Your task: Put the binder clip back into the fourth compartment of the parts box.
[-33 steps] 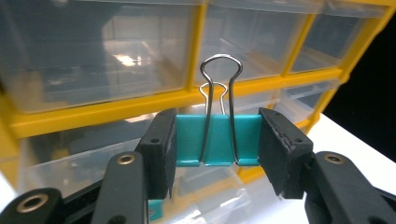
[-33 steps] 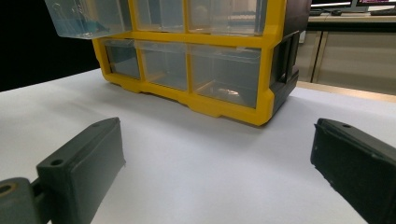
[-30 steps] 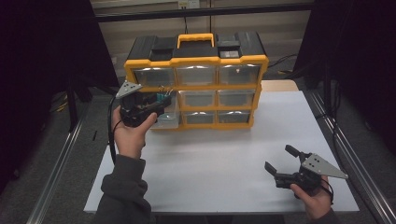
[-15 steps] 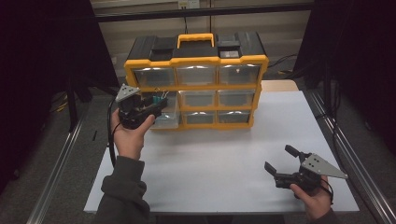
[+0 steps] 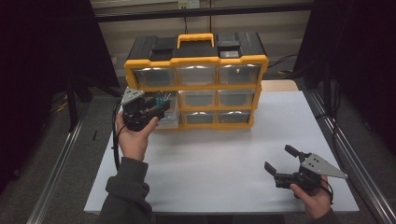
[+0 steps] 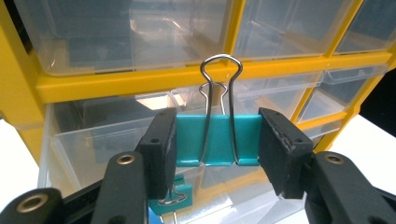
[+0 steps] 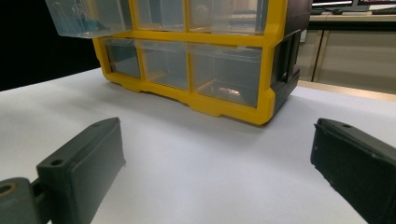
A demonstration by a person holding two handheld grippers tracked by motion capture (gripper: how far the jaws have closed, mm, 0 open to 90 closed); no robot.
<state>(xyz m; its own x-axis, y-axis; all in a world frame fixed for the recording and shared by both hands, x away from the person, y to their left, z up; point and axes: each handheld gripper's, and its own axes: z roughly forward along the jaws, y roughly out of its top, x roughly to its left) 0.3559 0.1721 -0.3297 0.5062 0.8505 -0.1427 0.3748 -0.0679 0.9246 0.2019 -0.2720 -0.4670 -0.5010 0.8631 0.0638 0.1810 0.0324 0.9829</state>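
Left gripper point(image 6: 217, 140): clamped on teal binder clip point(image 6: 217, 139), held over pulled-out drawer point(image 6: 93, 140) of yellow organizer point(image 5: 196, 84).
Right gripper point(image 5: 285, 164): spread wide, empty, low over white table point(image 5: 215, 163).

You have no readable text in front of you: the yellow drawer cabinet point(image 5: 196, 84) carries no legible label, brand or number, its clear drawers are unmarked, and the teal binder clip point(image 6: 217, 140) shows no lettering either.
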